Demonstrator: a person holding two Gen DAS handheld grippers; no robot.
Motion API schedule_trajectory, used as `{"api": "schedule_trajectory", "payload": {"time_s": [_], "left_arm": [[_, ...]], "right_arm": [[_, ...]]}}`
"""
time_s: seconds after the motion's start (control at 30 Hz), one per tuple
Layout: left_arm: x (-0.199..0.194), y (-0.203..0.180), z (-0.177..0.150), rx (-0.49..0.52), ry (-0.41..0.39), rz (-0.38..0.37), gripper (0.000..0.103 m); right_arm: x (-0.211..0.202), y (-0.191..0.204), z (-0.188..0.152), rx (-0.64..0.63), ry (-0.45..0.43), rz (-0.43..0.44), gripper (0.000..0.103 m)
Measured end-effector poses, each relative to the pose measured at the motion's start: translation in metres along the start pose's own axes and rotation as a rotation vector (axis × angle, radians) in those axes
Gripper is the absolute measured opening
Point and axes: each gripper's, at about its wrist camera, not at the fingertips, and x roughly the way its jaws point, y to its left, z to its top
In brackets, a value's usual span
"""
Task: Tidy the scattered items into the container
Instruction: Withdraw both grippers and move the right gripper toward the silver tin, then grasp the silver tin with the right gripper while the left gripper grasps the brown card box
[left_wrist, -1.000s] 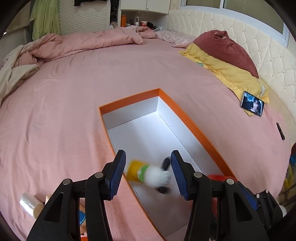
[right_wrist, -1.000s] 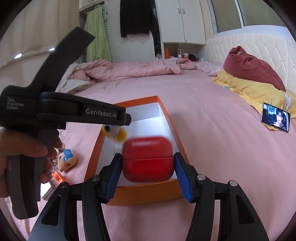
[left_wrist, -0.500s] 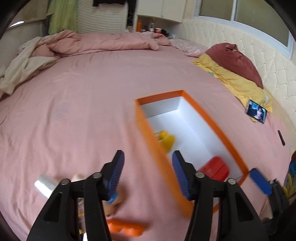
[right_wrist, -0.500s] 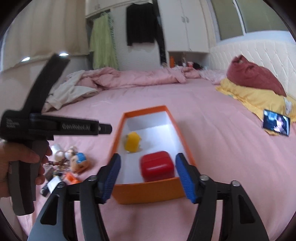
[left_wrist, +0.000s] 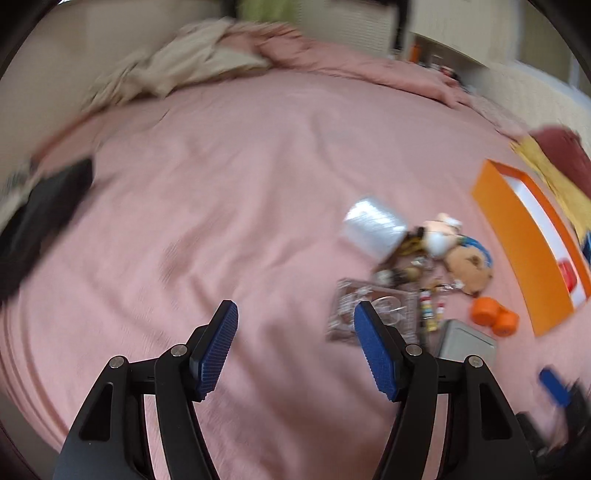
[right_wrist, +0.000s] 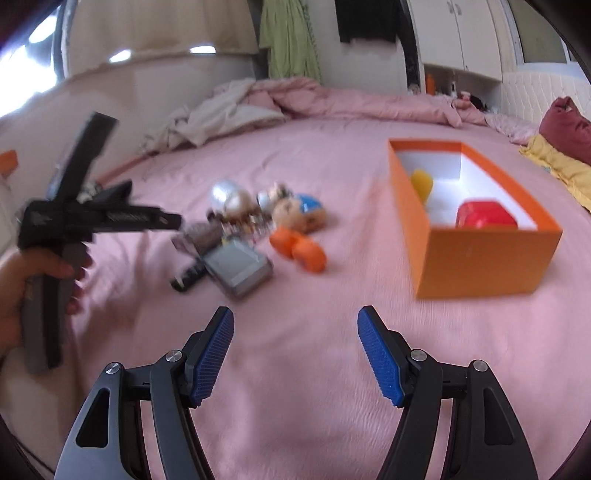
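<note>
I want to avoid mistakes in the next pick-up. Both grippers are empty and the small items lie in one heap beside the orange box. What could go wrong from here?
1. The heap is tight: the grey flat case touches the black charger, so a grasp may drag both.
2. The round orange plastic piece could roll on the soft pink bedsheet.
3. The open left hand-held gripper shows blurred, so aiming may suffer.

Soft daylight, heavy motion blur, fisheye-warped dark edges.
</note>
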Motion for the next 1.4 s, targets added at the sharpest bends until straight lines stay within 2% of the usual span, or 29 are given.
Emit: {"api": "schedule_trajectory", "payload": {"time_s": [0.07, 0.13, 0.23, 0.37, 0.67, 0.87, 1.0, 1.13, 1.27, 1.37, 1.4], "left_arm": [[0.006, 0.014, 0.000, -0.082, 0.020, -0.032, 0.066], [0.012, 0.018, 0.000, -0.111, 0.025, -0.030, 0.068], [0.013, 0.013, -0.002, -0.089, 0.007, -0.027, 0.075], [0.012, 0.007, -0.005, -0.054, 0.003, -0.033, 0.075], [0.006, 0.009, -0.003, -0.067, 0.018, -0.087, 0.075], [0.007, 0.009, -0.004, -0.068, 0.015, -0.084, 0.076], [0.007, 0.007, -0.004, -0.070, 0.007, -0.090, 0.076], [0.007, 0.007, -0.004, -0.080, 0.008, -0.099, 0.076], [0.008, 0.008, -0.004, -0.088, 0.010, -0.106, 0.076], [0.009, 0.007, -0.004, -0.084, 0.010, -0.105, 0.076], [0.009, 0.007, -0.004, -0.083, 0.009, -0.105, 0.076]], "right_arm": [[0.007, -0.001, -0.007, 0.004, 0.022, -0.010, 0.070], [0.008, -0.002, -0.008, -0.005, 0.008, -0.012, 0.071], [0.008, -0.003, -0.009, -0.001, 0.002, -0.006, 0.071], [0.009, 0.000, -0.011, -0.004, 0.001, -0.012, 0.071], [0.008, 0.000, -0.009, 0.000, 0.006, -0.010, 0.071], [0.008, 0.006, -0.006, -0.027, 0.023, -0.037, 0.072], [0.014, 0.015, 0.007, -0.068, 0.044, 0.005, 0.073], [0.032, 0.037, 0.023, -0.182, 0.058, 0.034, 0.073], [0.063, 0.052, 0.043, -0.226, 0.117, 0.048, 0.073], [0.079, 0.058, 0.053, -0.257, 0.152, 0.050, 0.070], [0.083, 0.059, 0.055, -0.265, 0.162, 0.055, 0.059]]}}
